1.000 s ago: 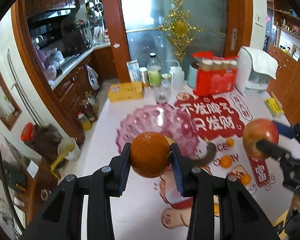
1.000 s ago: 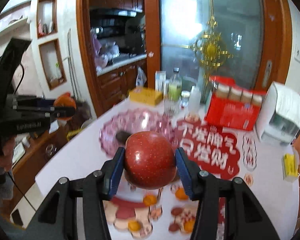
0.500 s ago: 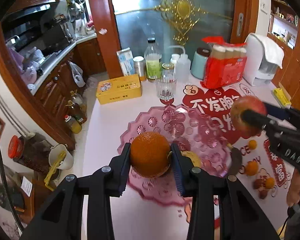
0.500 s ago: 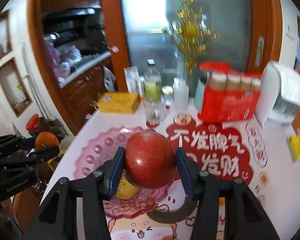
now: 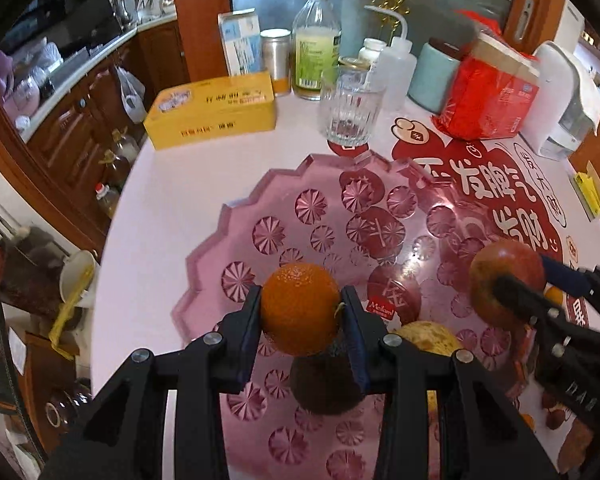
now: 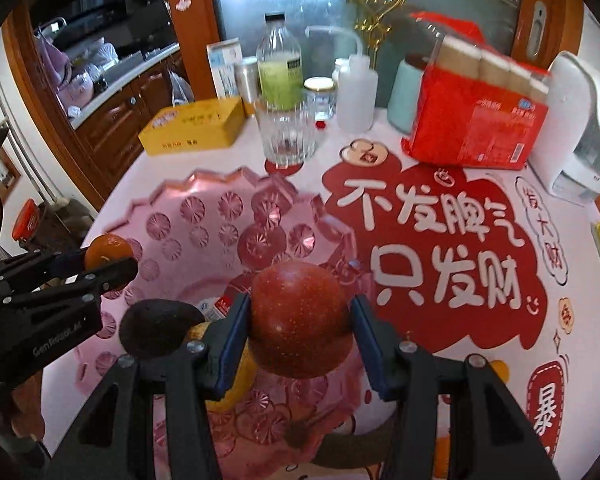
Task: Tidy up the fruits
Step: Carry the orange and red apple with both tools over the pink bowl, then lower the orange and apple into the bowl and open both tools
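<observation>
My left gripper (image 5: 300, 312) is shut on an orange (image 5: 300, 307) and holds it above the near part of a pink cut-glass plate (image 5: 300, 216). My right gripper (image 6: 300, 320) is shut on a red apple (image 6: 300, 316) above the plate's right side (image 6: 204, 216). In the plate lie a dark avocado (image 5: 326, 384) and a yellow pear (image 5: 428, 334), below the held fruit. The right view shows the avocado (image 6: 158, 326) and the left gripper with the orange (image 6: 108, 249) at the left. The left view shows the apple (image 5: 504, 280) at the right.
Behind the plate stand a ribbed glass (image 5: 350, 112), a yellow box (image 5: 214, 110), a bottle (image 5: 316, 52), a squeeze bottle (image 5: 396, 64), a red package (image 5: 488, 96) and a white appliance (image 5: 560, 100). The table's left edge (image 5: 112, 240) drops to the floor.
Both grippers have moved forward and down over the pink plate, each still holding its fruit. The plate now fills the middle of both views.
</observation>
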{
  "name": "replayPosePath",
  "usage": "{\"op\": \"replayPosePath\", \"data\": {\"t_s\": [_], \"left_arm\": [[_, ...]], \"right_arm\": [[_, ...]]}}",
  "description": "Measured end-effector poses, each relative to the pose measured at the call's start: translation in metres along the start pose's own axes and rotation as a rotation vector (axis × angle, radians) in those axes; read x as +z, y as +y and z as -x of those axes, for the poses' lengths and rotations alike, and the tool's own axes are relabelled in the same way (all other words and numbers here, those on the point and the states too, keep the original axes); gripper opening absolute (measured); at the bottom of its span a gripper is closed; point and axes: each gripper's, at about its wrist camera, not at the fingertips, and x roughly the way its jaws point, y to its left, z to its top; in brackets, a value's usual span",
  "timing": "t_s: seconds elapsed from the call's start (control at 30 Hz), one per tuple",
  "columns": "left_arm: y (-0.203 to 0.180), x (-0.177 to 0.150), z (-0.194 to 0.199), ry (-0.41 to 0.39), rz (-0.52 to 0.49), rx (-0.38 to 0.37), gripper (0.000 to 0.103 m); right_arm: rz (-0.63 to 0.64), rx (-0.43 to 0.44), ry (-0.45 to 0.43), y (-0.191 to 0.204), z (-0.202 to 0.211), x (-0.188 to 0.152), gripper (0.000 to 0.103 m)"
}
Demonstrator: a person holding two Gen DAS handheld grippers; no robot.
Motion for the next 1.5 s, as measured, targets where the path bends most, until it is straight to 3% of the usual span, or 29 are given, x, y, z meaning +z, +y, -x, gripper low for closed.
{"op": "replayPosePath", "data": {"t_s": [0.23,0.57,0.7,0.83,1.03,1.5], "left_arm": [[-0.002,-0.002,-0.033,0.043,0.009,-0.021,0.037],[-0.004,-0.006,-0.052,0.071,0.013,0.026,0.04],[-0.003,-0.007,-0.051,0.065,0.016,0.03,0.06],[-0.003,-0.01,-0.047,0.057,0.015,0.018,0.07],[-0.005,-0.014,-0.035,0.026,0.005,0.07,0.089],[-0.009,-0.024,-0.002,0.034,-0.02,0.077,0.091]], "right_arm": [[0.023,0.018,0.021,0.014,-0.024,-0.001,0.052],[0.099,-0.001,-0.028,0.028,-0.033,-0.003,0.055],[0.127,-0.012,-0.045,0.031,-0.033,-0.004,0.056],[0.094,0.017,-0.063,0.026,-0.029,-0.001,0.056],[0.087,0.017,-0.117,0.026,-0.012,0.004,0.057],[0.071,0.027,-0.124,0.027,0.008,-0.004,0.058]]}}
